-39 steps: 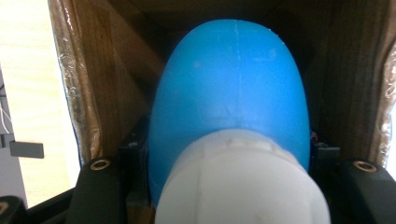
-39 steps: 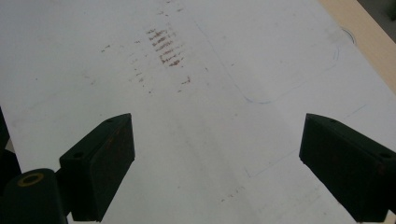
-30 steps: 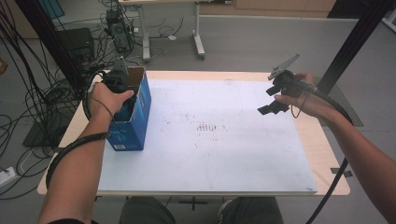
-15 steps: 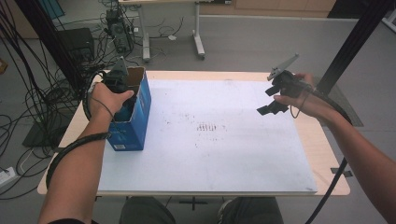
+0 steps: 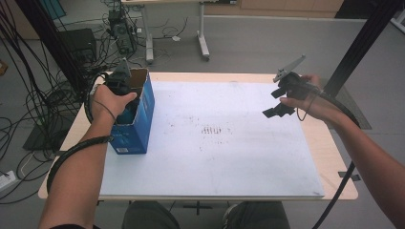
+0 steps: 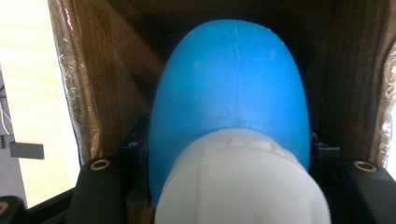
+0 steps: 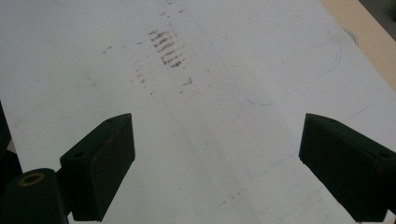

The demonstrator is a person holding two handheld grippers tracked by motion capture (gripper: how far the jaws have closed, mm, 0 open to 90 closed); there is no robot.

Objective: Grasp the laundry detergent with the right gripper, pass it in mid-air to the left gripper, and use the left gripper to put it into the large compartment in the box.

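The blue box [image 5: 136, 119] stands upright near the left edge of the table [image 5: 334, 157], close to its far left corner, with its top open. The left gripper [image 5: 125, 98] is lowered into this opening. In the left gripper view, a blue object with a white end [image 6: 233, 135] sits between its fingers [image 6: 100, 186], inside the brown cardboard walls. The fingers seem to be closed on its sides, so I judge that the object is held.

The right gripper [image 5: 282, 102] hangs above the right part of the table, near the far right corner, well apart from the box. Its fingers [image 7: 100, 163] are wide and hold nothing; below them is only the white sheet [image 5: 215, 157] with some brown marks [image 7: 166, 49].

I cannot tell if the object is going in or coming out. Either way, the work appears to be in the middle: the object is inside the box but not released.
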